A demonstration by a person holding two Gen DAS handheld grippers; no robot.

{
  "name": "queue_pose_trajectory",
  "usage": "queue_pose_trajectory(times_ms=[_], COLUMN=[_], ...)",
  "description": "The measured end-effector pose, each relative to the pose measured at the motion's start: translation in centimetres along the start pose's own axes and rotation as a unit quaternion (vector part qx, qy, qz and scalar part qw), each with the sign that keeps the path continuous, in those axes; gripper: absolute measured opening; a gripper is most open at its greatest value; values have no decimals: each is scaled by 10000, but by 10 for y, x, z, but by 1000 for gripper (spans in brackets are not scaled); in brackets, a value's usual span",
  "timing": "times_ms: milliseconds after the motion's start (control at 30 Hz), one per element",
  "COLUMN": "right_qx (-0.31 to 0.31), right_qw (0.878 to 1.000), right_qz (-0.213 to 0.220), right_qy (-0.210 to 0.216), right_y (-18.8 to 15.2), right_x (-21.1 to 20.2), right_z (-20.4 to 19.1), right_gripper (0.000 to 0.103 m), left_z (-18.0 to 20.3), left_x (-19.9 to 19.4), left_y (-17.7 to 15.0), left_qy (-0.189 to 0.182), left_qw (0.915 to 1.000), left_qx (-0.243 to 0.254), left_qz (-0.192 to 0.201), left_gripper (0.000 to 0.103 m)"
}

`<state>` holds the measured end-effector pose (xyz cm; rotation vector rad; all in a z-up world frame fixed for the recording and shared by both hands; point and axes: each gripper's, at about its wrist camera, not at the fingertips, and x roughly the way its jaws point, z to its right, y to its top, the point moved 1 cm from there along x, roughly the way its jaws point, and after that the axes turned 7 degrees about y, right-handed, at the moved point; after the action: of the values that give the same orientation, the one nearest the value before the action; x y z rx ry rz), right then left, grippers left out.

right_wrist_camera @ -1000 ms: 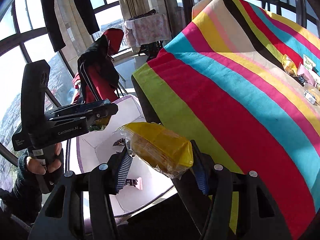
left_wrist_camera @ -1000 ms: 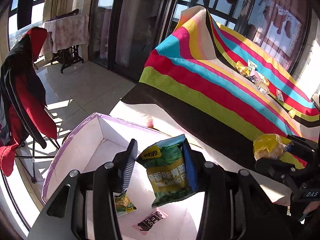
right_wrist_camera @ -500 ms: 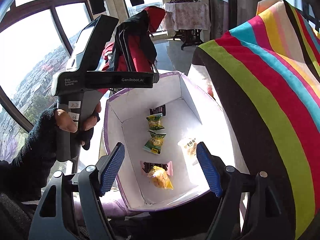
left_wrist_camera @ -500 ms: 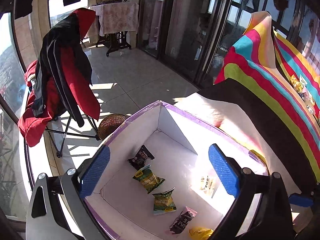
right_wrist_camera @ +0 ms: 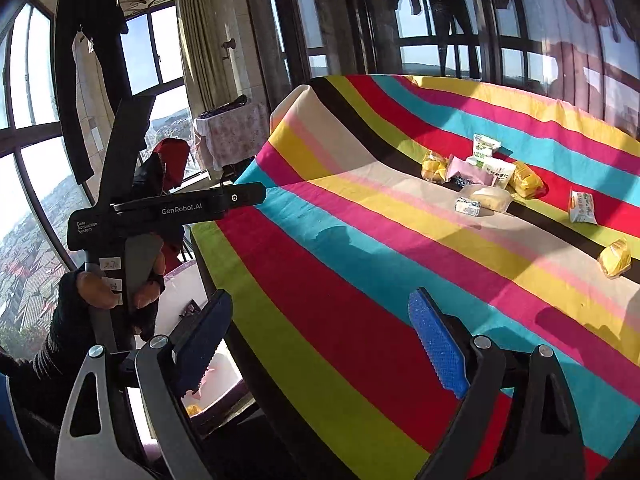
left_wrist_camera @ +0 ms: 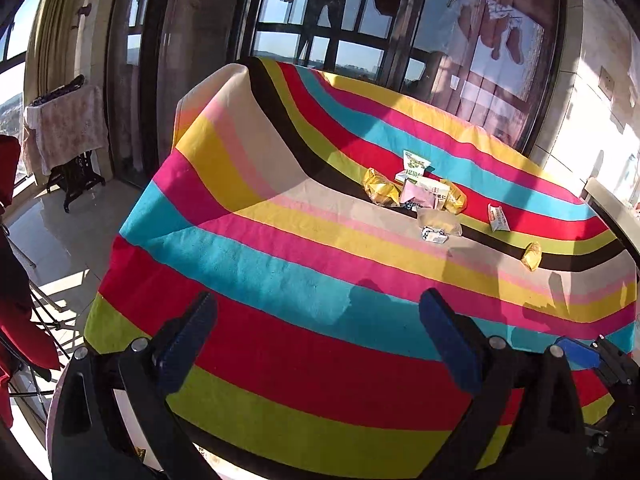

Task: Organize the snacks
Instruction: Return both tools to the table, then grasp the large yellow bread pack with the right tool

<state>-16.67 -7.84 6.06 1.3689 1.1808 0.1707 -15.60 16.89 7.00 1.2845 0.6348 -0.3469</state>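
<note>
Striped tablecloth (left_wrist_camera: 280,264) could snag either wide, empty gripper, left (left_wrist_camera: 320,340) or right (right_wrist_camera: 320,344), reaching the snack pile (left_wrist_camera: 416,196) beyond.

In the right wrist view, the black handheld device of the left claw (right_wrist_camera: 168,216) carries the only clearly legible print. Along its horizontal black bar, white letters read "GenRobot.AI". Near the rear end of the same bar, smaller white print in three stacked lines reads "Data Acquisition System". Small white paper stickers (right_wrist_camera: 111,265) on its grey handle bear handwritten marks too faint to read.

The white-and-green snack packet (right_wrist_camera: 485,147) on the striped tabletop cloth shows green printed characters, and the white-and-orange packet (right_wrist_camera: 582,207) near it has printing as well, but both are too small to make out.
</note>
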Motion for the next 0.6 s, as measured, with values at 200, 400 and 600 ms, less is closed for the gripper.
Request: queue_pose_trajectory(times_ms=[200,400,600], right_qx=[1316,1757,1636], right_qw=[9817,9599,9618], right_qz=[-165,-214,-774], right_qy=[-1366,-2174,-2052], right_y=[-15,-16,12], right_x=[-18,-37,6], right_z=[118,213,291], right_gripper=[87,87,87], left_z=[75,96,89], left_x=[91,148,146], left_y=[32,17,18], left_qy=[-431,-313,-489], left_qw=[9970,9927,9918], left_qx=[-178,-384,-581], left_qz=[-623,-1103,-1025], left_gripper=[101,101,101])
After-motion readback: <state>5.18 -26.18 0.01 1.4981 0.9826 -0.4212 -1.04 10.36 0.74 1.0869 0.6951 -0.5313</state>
